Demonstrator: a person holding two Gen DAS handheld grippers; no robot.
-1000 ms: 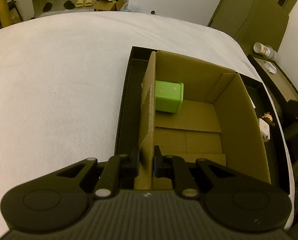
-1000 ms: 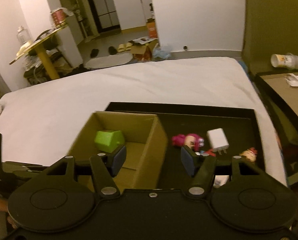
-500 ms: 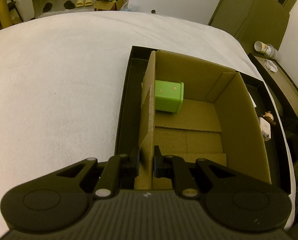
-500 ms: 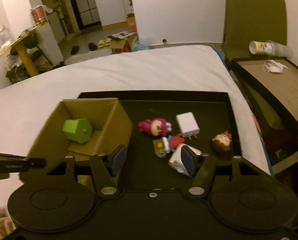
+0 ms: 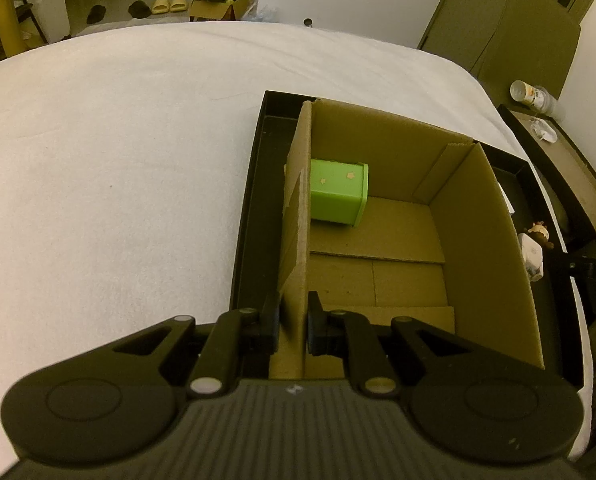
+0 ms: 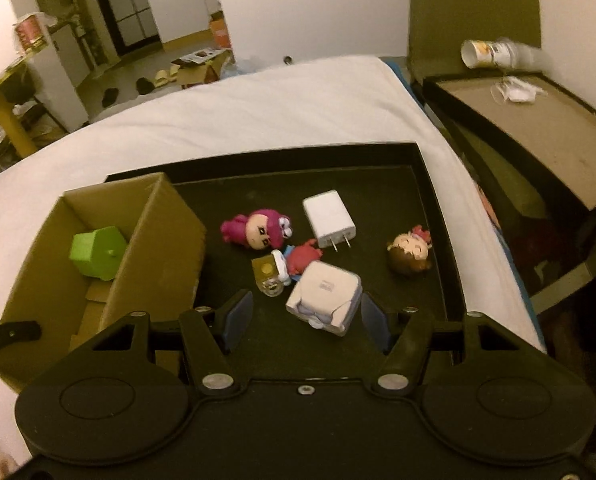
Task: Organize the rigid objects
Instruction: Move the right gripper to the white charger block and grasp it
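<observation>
Brown cardboard makes up the open box (image 5: 377,216) that stands at the left end of a shallow black tray (image 6: 437,216), and the tray lies on a white bed (image 5: 118,160). The left gripper (image 5: 293,326) is clenched on the box's left wall, one finger outside it and one inside, at the near end of that wall. Inside the box, against the same wall and toward its far end, lies a green house-shaped block (image 5: 339,194) with small pale stars on its upper face; in the right wrist view the same block (image 6: 98,254) shows in the box's far part.

To the right of the box, on the tray floor, the loose things lie close together. A pink-haired doll (image 6: 258,228) lies nearest the box wall. Just right of the doll is a white charger (image 6: 329,218) with its two prongs pointing toward the camera. Below the doll, a small red figure (image 6: 303,258) touches a yellow-faced piece (image 6: 268,274); what that piece is I cannot tell. A brown-haired doll head (image 6: 409,252) lies apart from these, near the tray's right rim.

The right gripper (image 6: 305,316) hangs with its fingers spread wide, holding nothing. A white cube-shaped object (image 6: 323,296) lies on the tray right ahead of the gap, closer to the right finger (image 6: 373,320) than the left one, touching neither.

Beyond the bed's right edge stands a low side table (image 6: 537,128) with a tipped paper cup (image 6: 485,54) on it.
</observation>
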